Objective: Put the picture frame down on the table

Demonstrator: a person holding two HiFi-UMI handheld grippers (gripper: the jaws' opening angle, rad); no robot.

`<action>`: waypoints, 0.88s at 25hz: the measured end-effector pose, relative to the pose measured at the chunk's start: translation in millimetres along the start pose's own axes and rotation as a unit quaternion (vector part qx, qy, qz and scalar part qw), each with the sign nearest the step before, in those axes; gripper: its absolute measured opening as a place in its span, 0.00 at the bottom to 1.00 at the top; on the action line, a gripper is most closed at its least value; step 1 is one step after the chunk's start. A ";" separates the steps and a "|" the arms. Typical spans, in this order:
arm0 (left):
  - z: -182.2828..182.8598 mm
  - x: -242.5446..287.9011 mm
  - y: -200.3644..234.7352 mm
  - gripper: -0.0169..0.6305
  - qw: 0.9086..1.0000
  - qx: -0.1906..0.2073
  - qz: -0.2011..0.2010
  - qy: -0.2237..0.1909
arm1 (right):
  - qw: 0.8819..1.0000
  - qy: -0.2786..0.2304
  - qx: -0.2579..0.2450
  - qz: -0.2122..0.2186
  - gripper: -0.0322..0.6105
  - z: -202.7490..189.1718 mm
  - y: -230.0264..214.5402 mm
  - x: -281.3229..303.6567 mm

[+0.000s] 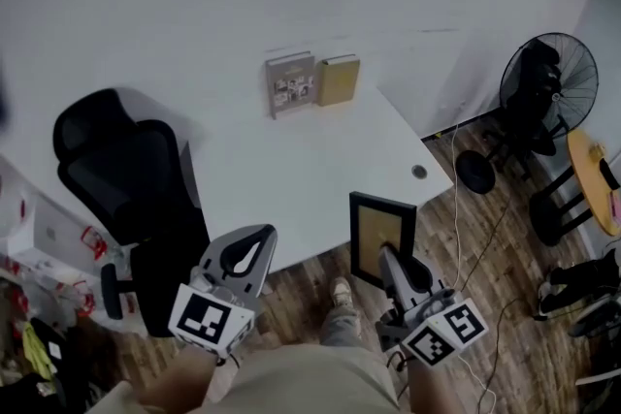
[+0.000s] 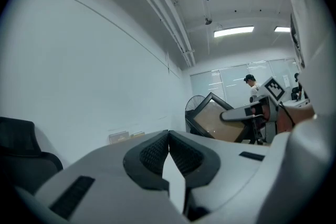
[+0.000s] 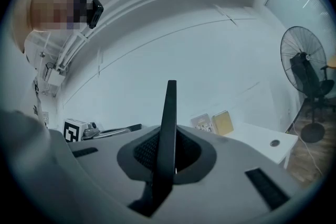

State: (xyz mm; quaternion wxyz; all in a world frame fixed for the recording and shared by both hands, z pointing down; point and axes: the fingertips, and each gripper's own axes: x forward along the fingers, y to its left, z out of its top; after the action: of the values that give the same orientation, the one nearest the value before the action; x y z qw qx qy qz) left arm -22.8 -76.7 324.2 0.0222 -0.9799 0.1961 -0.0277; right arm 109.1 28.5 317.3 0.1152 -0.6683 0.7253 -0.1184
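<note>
A black picture frame [image 1: 381, 233] with a tan panel is held upright just off the white table's [image 1: 291, 170] near right edge, over the floor. My right gripper [image 1: 385, 254] is shut on its lower edge. In the right gripper view the frame [image 3: 168, 128] stands edge-on between the jaws of my right gripper [image 3: 170, 159]. My left gripper [image 1: 248, 252] hovers at the table's near edge, shut with nothing in it. In the left gripper view the pads of my left gripper [image 2: 168, 153] meet, and the frame [image 2: 212, 117] shows tilted to the right.
A grey photo book [image 1: 291, 82] and a tan book [image 1: 340, 79] stand against the wall at the table's back. A black office chair [image 1: 126, 170] sits left of the table. A floor fan [image 1: 545, 87] and stools [image 1: 558, 208] stand to the right, and a cable hole [image 1: 418, 172] marks the table's right corner.
</note>
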 end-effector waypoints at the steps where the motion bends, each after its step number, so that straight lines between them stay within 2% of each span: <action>1: -1.3 7.7 4.3 0.06 1.000 0.001 0.007 0.003 | 1.000 0.003 0.004 0.006 0.11 1.1 -7.0 8.5; 6: -5.0 45.5 21.2 0.06 0.999 -0.002 0.040 0.015 | 0.999 0.024 0.018 0.039 0.11 7.8 -42.5 45.7; 11: 4.7 86.7 44.1 0.06 0.997 -0.008 0.080 0.004 | 0.996 0.044 0.030 0.068 0.11 21.3 -85.4 90.1; 16: -1.8 131.8 67.8 0.06 0.992 -0.009 0.121 0.029 | 0.991 0.069 0.050 0.100 0.11 27.3 -130.1 136.3; 22: -3.9 190.0 80.3 0.06 0.989 -0.016 0.141 0.037 | 0.985 0.098 0.063 0.128 0.11 32.9 -188.6 185.9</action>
State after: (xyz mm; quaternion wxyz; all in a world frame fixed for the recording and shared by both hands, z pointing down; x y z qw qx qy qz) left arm 121.3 -224.1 332.5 0.0029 -0.9410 0.3334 -0.0573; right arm 282.6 -172.3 345.9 0.0997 -0.5465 0.8039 -0.2126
